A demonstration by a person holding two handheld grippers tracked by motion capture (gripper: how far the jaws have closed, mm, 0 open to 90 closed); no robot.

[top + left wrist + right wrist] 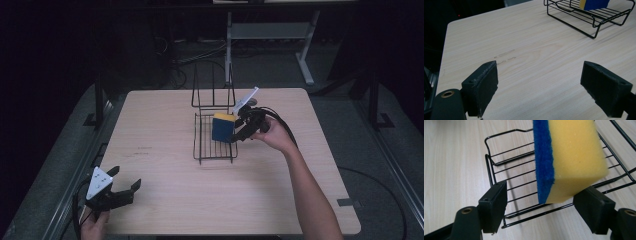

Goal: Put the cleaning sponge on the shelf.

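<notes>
- Sponge first: the yellow foam block with a blue scouring face (569, 160) stood on edge in the black wire rack (511, 170), blue side turned toward my right gripper's left jaw in the right gripper view.
- My right gripper (544, 210) had its jaws spread; the left pad stood clear of the blue face with a gap between, while the right pad sat just beside the yellow lower corner, and I could not tell whether it touched there.
- So that gripper was released, with the sponge between and just beyond its pads rather than clamped by them.
- From the high view, the sponge (223, 127) sat at the right side of the rack (212, 150), near the middle of the pale wooden table (165, 190), with my right gripper (245, 127) just beside it on the right.
- The rack's tall wire back rose behind the sponge, toward the table's far edge.
- My left gripper (122, 187) rested at the near left corner of the table, well apart from the rack.
- Its jaws were wide apart over bare wood, gripping nothing; in the left gripper view (539, 92) the rack (596, 22) and the sponge's blue face (595, 4) lay far off at the upper right.
</notes>
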